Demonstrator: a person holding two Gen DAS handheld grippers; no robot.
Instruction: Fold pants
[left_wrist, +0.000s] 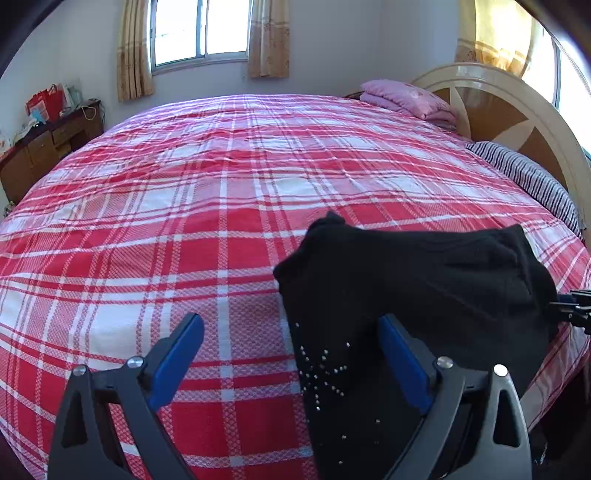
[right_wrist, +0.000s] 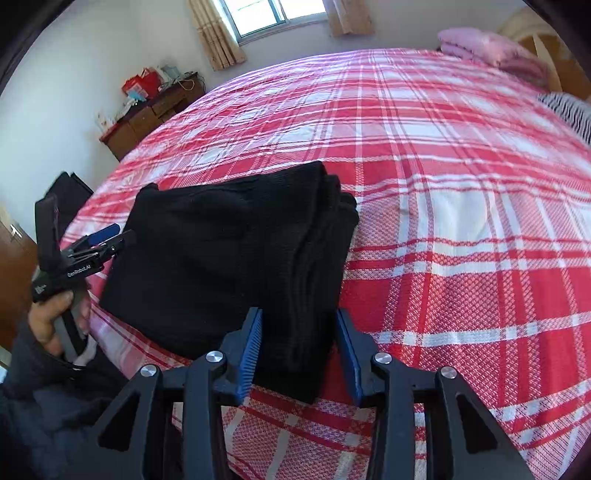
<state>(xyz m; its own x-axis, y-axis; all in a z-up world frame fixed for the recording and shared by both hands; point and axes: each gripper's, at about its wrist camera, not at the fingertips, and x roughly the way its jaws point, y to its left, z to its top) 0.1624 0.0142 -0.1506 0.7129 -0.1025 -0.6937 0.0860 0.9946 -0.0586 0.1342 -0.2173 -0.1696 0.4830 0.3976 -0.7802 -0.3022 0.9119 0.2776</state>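
The black pants (right_wrist: 221, 254) lie folded into a thick bundle on the red plaid bed (right_wrist: 461, 221), near its front edge. My right gripper (right_wrist: 300, 350) straddles the bundle's near corner. A strip of sheet shows between the cloth and the right pad, so the pads stand off the cloth. In the left wrist view the pants (left_wrist: 424, 280) show small studs near my left gripper (left_wrist: 291, 339), which is open wide. Its right finger is over the cloth and its left finger over bare sheet. A hand (right_wrist: 51, 317) holds the left gripper (right_wrist: 110, 238) at the bundle's left edge.
A folded pink blanket (left_wrist: 406, 98) and a striped pillow (left_wrist: 528, 177) lie by the curved headboard (left_wrist: 509, 107) at the far right. A wooden dresser (left_wrist: 44, 147) with bags on top stands beyond the bed's left side. Most of the plaid sheet (left_wrist: 203, 184) is bare.
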